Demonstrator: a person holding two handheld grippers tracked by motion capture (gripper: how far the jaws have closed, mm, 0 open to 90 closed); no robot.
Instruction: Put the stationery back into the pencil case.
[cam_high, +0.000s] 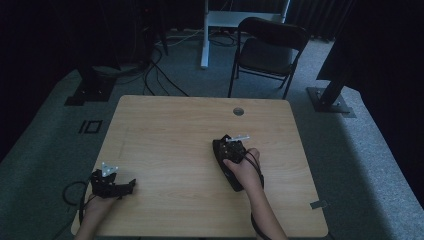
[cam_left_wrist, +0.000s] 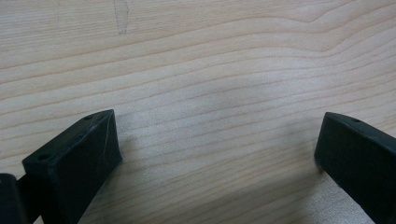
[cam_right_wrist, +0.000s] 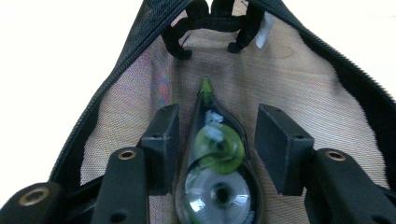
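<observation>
Clear plastic, teardrop-shaped, with a green nose and two green-and-white reels showing through: the tape roller (cam_right_wrist: 217, 172) lies inside a black mesh pouch (cam_right_wrist: 308, 93), nose toward the pouch's far end, between the two pads of the right gripper (cam_right_wrist: 217, 133); it looks light, rigid and smooth, so likely slippery and apt to twist if pinched near the narrow tip; the broad flat sides over the reels seem the safest place to take hold; the right gripper's jaws stand partly spread, a gap showing on the right side while the left pad sits close by the shell, whether touching I cannot tell; the pouch is soft and will sag; the left gripper (cam_left_wrist: 217, 149) is spread wide over bare wooden tabletop (cam_left_wrist: 210, 60), holding nothing.
</observation>
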